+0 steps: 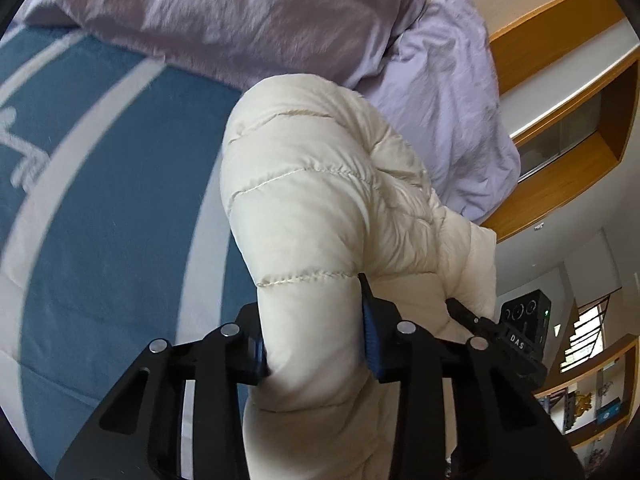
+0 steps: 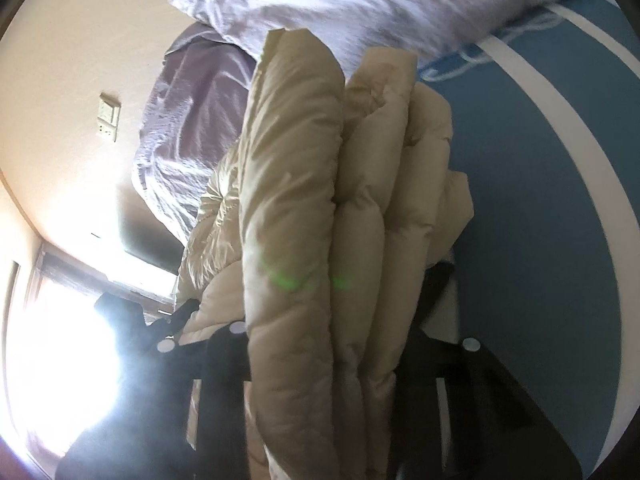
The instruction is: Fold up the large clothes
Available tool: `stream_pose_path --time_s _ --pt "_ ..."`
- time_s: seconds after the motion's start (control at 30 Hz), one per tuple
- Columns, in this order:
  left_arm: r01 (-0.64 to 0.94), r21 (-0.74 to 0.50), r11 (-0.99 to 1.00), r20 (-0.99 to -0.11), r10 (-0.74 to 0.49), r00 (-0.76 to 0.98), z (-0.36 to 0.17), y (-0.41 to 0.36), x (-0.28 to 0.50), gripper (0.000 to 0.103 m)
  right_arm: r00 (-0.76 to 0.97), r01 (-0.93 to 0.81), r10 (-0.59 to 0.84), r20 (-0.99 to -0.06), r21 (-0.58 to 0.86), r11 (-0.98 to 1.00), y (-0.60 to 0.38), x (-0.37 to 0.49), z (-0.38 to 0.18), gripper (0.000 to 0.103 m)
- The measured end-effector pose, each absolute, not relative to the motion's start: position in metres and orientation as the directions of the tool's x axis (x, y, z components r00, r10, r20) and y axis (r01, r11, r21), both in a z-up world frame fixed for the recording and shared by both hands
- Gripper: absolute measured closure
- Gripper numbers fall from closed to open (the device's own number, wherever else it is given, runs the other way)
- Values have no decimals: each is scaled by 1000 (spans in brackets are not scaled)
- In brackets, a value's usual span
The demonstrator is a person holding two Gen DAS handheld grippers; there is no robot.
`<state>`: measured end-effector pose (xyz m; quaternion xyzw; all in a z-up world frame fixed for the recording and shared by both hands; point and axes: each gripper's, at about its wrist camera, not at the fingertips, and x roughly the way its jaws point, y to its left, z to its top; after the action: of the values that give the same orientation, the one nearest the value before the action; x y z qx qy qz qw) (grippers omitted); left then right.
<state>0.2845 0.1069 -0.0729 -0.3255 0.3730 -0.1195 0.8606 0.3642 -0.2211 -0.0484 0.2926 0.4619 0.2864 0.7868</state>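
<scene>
White letters "DAS" show on a black device (image 1: 520, 340) at the lower right of the left view. The left gripper (image 1: 316, 344) has its blue-padded jaws clamped on a puffy, quilted cream down jacket (image 1: 320, 184) filling the frame's centre. In the right view, the right gripper (image 2: 340, 344) pinches the jacket's bunched, stitched folds. Behind lie a blue-and-white striped blanket (image 1: 100, 208) and crumpled lilac bedding (image 1: 248, 12).

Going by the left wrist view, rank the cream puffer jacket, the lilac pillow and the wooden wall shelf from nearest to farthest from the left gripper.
1. Cream puffer jacket, clamped in the left gripper.
2. Lilac pillow, beyond it, upper right.
3. Wooden wall shelf, far right, on the wall.
</scene>
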Motion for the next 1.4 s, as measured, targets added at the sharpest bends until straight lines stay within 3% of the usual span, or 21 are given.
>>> stream_pose_path --time_s 0.57,0.7,0.83,1.07,1.3,1.4 --pt "-120 -552 825 -554 -255 793 -59 165 304 66 431 -364 685 -588 581 728 -147 409 -28 74" --pt "-150 -522 840 -588 -226 777 -69 165 311 64 441 -338 628 -641 530 778 -140 407 -41 59" --pt "-162 -464 871 -608 -179 773 -69 162 311 54 477 -303 588 -653 506 808 -157 397 -40 46" --pt "-218 -359 907 -622 -58 780 -56 162 302 30 639 -259 429 -639 347 901 -176 377 2 42" --pt "-230 -242 943 -606 38 795 -38 141 303 15 697 -341 405 -592 223 913 -145 355 28 42" --pt "-215 -173 961 -594 72 801 -33 125 305 5 728 -366 376 -573 139 920 -117 353 31 36"
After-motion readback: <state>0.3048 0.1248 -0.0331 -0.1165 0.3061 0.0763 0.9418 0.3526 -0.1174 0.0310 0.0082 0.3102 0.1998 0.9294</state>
